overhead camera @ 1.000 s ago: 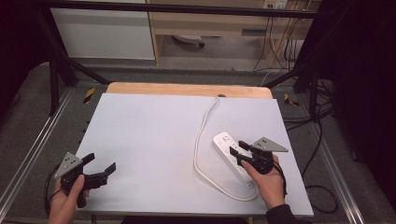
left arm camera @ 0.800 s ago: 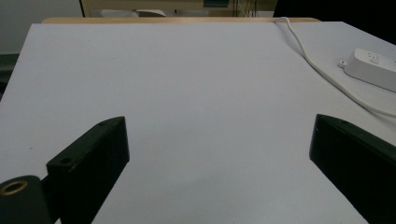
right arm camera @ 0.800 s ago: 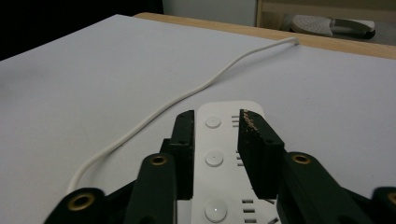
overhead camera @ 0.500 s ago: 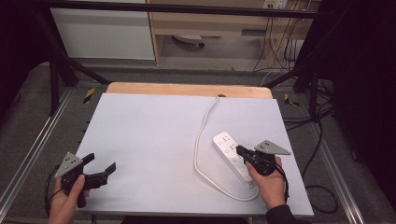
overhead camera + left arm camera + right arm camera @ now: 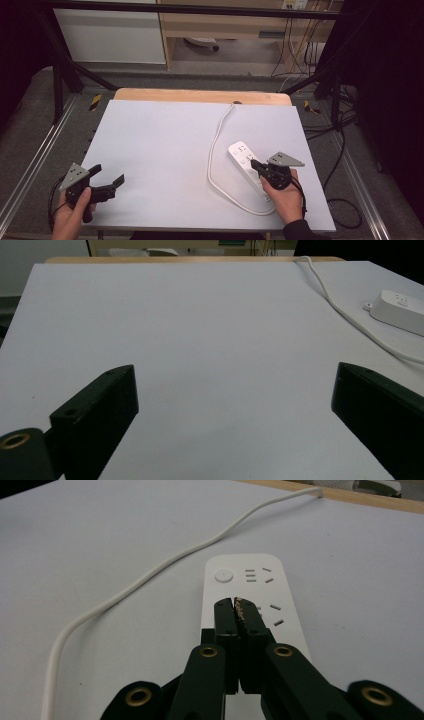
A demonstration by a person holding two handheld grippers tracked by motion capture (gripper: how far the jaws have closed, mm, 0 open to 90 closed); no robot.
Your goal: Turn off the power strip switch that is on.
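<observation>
Right gripper (image 5: 235, 602): jaws pressed together, gripping nothing, tips poised over the white power strip (image 5: 250, 587), contact not discernible. The strip lies flat at the table's (image 5: 160, 145) right side. Left gripper (image 5: 107, 180): jaws spread wide, empty, near the front-left corner

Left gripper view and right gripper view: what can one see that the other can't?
Left gripper view alone: two fingers spread wide over bare table. Right gripper view alone: fingers pressed together above the power strip, close enough to show its round button and socket slots. Both share the white power strip, its cord and the table's wooden far edge.
</observation>
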